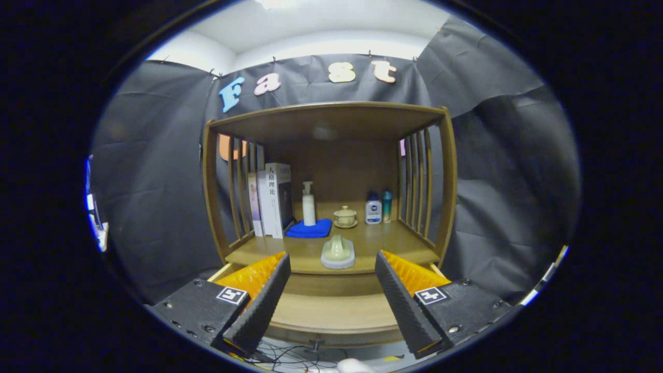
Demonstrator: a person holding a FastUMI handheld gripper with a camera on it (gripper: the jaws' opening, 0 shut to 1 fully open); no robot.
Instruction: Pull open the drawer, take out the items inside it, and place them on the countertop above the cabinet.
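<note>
Readable text: one book spine only.
The tall white hardback book (277,199), standing upright among the books at the left of the wooden shelf's worktop (383,243), bears the dark vertical characters 人格理论 on its spine; its smaller print is illegible.

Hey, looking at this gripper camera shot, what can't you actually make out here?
- Drawer interior, gripper view: the open gripper's fingers cover both ends.
- Small bottles at the back of the countertop: too small to identify contents.
- Pale object at the countertop's front edge: kind unclear.
</note>
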